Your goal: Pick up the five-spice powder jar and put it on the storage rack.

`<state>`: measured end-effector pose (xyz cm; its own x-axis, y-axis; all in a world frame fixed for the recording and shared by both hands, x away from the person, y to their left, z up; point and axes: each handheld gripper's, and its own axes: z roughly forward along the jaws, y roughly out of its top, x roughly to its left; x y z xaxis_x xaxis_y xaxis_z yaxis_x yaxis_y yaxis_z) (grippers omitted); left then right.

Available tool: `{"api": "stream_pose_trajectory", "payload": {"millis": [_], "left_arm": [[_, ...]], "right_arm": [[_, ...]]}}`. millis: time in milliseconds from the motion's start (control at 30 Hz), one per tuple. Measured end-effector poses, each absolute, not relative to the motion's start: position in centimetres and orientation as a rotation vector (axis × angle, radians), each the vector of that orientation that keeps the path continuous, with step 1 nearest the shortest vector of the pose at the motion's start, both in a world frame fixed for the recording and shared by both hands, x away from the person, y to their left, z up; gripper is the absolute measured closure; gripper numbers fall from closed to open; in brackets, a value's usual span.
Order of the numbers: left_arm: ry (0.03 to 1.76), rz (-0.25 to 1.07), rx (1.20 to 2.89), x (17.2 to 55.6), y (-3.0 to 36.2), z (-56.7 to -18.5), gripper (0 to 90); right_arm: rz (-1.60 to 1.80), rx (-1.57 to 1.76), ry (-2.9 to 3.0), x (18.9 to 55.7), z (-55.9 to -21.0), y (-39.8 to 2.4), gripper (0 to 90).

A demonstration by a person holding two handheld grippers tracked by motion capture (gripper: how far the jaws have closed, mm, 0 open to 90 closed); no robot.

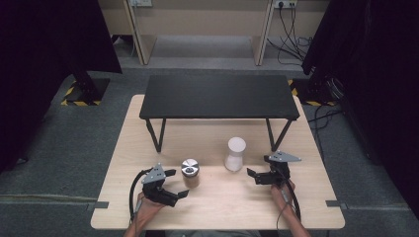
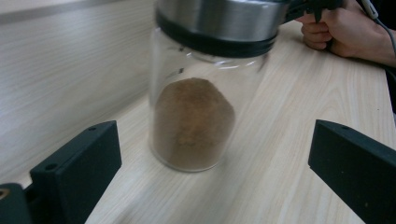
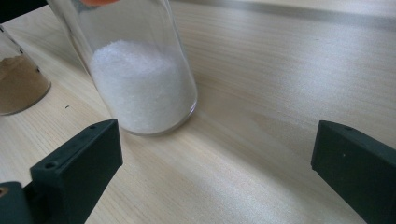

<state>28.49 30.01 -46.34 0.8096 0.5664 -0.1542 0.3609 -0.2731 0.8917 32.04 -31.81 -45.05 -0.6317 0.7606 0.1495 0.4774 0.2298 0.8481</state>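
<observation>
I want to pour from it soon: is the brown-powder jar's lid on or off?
On. A metal lid sits on the upright jar, above the brown powder.

My left claw point(image 1: 174, 183) is black, with a grey three-cornered plate on top and small screws in it. A black cable loops off it by my left hand point(image 1: 146, 207). My right claw point(image 1: 257, 169) is black too, with the same grey plate and a thin cable along my right hand point(image 1: 282, 191). Up close, my jaws are chunky black blocks with flat faces and tiny round holes. My arms have no sleeves.
</observation>
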Motion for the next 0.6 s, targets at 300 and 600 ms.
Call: {"api": "stream_pose_trajectory", "payload": {"millis": [300,600], "left_arm": [[0.721,0.308,1.843,27.1,28.7,-45.5,0.2],[0.785,0.367,1.837,26.5,26.7,-44.6,1.3]], "right_arm": [[1.36,1.154,2.214,32.1,-45.1,-31.8,2.1],[1.364,1.161,2.211,32.1,-45.1,-31.9,2.2]]}}
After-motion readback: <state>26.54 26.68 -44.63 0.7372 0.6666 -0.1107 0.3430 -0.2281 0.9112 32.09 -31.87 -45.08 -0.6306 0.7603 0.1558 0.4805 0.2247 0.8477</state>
